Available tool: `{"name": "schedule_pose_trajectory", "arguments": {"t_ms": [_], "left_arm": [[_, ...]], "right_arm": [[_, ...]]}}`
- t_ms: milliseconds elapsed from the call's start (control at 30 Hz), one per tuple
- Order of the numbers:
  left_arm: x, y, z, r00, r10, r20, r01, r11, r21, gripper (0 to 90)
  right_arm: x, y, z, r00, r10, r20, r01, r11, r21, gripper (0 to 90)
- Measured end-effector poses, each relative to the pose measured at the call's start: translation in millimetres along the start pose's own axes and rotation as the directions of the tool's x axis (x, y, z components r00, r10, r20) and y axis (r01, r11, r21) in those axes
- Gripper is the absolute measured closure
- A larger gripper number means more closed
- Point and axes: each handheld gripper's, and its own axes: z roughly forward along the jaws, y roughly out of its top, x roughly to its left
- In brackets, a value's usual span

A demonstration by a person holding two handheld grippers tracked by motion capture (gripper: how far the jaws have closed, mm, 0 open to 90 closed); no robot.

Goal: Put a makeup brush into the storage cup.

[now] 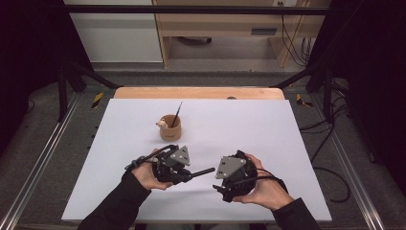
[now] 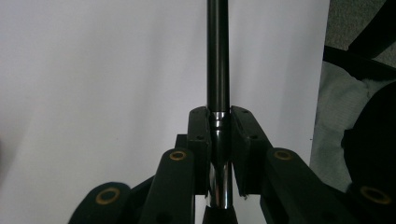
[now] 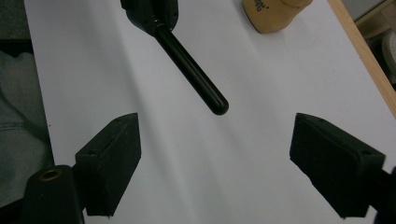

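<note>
Left gripper (image 2: pixel 219 123) clamping black rod (image 2: pixel 218 56), right gripper (image 3: pixel 215 158) jaws apart

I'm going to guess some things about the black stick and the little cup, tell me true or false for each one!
1. The left gripper is clamped on a black stick. True.
2. The right gripper is squeezing the stick too. False: its jaws stand wide apart, with the stick's rounded end ahead of them and nothing between them.
3. A wooden cup stands on the white board, beyond both grippers. True.
4. The cup is empty. False: a thin dark stick leans out of it.
5. The cup has tipped over. False: it stands upright.
</note>
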Motion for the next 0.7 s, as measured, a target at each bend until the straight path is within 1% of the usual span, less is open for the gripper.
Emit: {"name": "schedule_pose_trajectory", "arguments": {"t_ms": [100, 167, 200, 267, 400, 533, 633, 667, 700], "left_arm": [[-1.0, 2.9, 1.0, 1.0000, 0.002, 0.005, -0.002, 1.0000, 0.000, 78.4], [-1.4, 4.7, 0.9, 1.0000, 0.005, 0.008, -0.005, 1.0000, 0.004, 78.4], [-1.6, 5.5, 1.1, 1.0000, 0.005, 0.008, -0.005, 1.0000, -0.001, 78.4], [-2.2, 7.3, 0.9, 0.9999, 0.007, 0.009, -0.007, 1.0000, 0.001, 78.4], [-3.5, 10.5, 1.8, 0.9997, 0.010, 0.022, -0.010, 0.9999, 0.008, 78.3], [-3.9, 12.1, 2.5, 0.9996, 0.013, 0.027, -0.013, 0.9998, 0.012, 78.4], [-4.2, 13.1, 2.8, 0.9995, 0.013, 0.029, -0.014, 0.9998, 0.015, 78.4], [-4.4, 13.4, 3.1, 0.9994, 0.013, 0.032, -0.014, 0.9998, 0.016, 78.4], [-4.6, 13.7, 3.4, 0.9994, 0.015, 0.033, -0.016, 0.9997, 0.018, 78.4]], "right_arm": [[1.1, 1.0, 1.5, 1.0000, -0.003, -0.005, 0.003, 1.000, 0.007, 19.3], [1.2, 1.7, 1.7, 0.9997, -0.018, -0.014, 0.018, 1.000, 0.014, 19.8], [2.3, 2.1, 2.3, 0.9998, -0.012, -0.014, 0.013, 1.000, 0.012, 20.1], [2.6, 3.1, 2.3, 0.9991, -0.037, -0.020, 0.037, 0.999, 0.021, 20.5], [5.1, 5.0, 3.9, 0.9973, -0.067, -0.031, 0.067, 0.997, 0.025, 21.3], [6.7, 6.6, 4.5, 0.9957, -0.085, -0.039, 0.086, 0.996, 0.039, 23.1], [7.8, 7.4, 5.5, 0.9946, -0.096, -0.039, 0.098, 0.995, 0.036, 24.3], [8.3, 7.8, 5.9, 0.9945, -0.094, -0.047, 0.096, 0.995, 0.042, 24.5], [9.0, 7.9, 6.9, 0.9941, -0.101, -0.040, 0.102, 0.994, 0.037, 25.0]]}}
